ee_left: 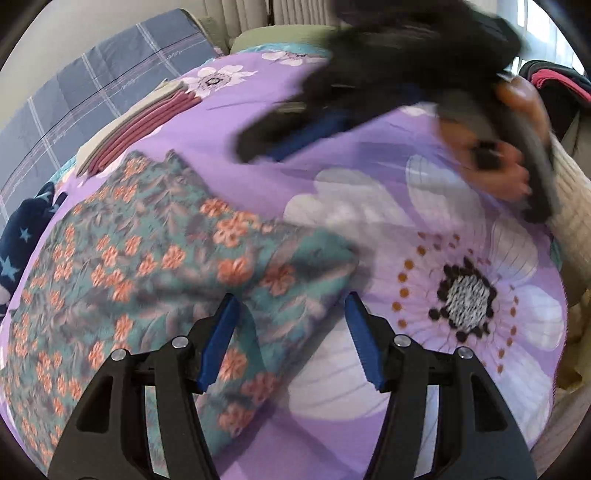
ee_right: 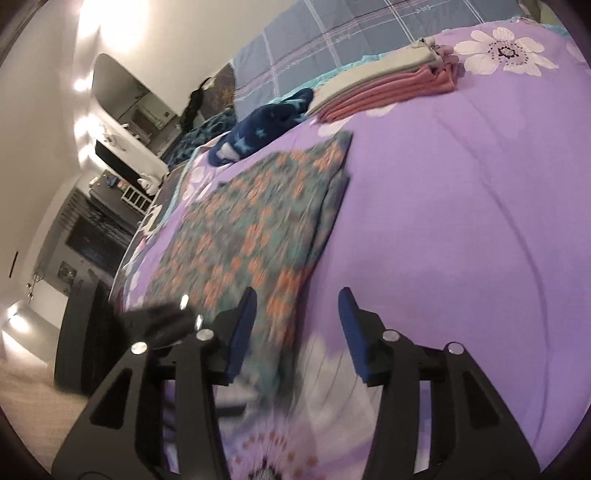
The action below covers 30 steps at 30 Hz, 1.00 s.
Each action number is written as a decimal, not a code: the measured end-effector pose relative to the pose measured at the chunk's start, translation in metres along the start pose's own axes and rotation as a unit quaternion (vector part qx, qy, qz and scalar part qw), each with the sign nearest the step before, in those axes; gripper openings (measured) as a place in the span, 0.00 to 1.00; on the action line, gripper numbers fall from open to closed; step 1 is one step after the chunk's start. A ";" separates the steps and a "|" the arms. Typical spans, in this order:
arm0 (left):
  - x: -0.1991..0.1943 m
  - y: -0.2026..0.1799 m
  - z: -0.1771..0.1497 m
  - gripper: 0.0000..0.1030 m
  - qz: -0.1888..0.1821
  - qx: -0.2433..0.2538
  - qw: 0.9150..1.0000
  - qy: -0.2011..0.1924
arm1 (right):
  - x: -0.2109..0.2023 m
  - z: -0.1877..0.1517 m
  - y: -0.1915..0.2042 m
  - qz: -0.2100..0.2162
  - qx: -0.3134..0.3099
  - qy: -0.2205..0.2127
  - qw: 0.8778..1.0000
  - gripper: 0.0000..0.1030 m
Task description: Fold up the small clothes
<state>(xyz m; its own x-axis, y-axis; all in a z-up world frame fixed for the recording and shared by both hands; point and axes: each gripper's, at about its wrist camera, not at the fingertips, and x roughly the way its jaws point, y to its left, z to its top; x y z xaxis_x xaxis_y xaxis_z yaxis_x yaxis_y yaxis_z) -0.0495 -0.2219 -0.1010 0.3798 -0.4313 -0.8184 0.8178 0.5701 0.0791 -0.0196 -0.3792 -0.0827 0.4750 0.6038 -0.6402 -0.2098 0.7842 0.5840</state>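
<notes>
A folded garment [ee_left: 155, 258] in teal with orange flowers lies flat on the purple flowered bedspread [ee_left: 369, 155]. My left gripper [ee_left: 291, 332] hangs open just over its near right corner, and the blue pads [ee_left: 218, 343] press nothing. My right gripper [ee_left: 266, 147] shows blurred above the bed at the top of the left wrist view, held by a hand [ee_left: 498, 166]. In the right wrist view the right gripper [ee_right: 297, 325] stands open over the near edge of the garment [ee_right: 251, 229], nothing pinched.
A stack of folded beige and pink clothes [ee_right: 388, 88] sits further back on the bed. Beside it lies a navy star-print garment [ee_right: 266, 122]. A grey checked quilt [ee_right: 332, 33] lies behind. Dark furniture and floor [ee_right: 85, 332] lie past the bed's left edge.
</notes>
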 end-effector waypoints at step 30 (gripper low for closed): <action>0.015 0.019 -0.011 0.58 -0.053 -0.022 0.998 -0.021 | 0.083 0.109 -0.030 -0.034 0.044 0.007 0.998 0.53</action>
<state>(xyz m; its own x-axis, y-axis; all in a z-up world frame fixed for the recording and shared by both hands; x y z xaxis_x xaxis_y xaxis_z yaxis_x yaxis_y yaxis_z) -0.0330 -0.2103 -0.1184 0.3103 -0.5191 -0.7964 0.8354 0.5487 -0.0322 0.1192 -0.3678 -0.0992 0.4731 0.5516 -0.6869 -0.1012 0.8086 0.5796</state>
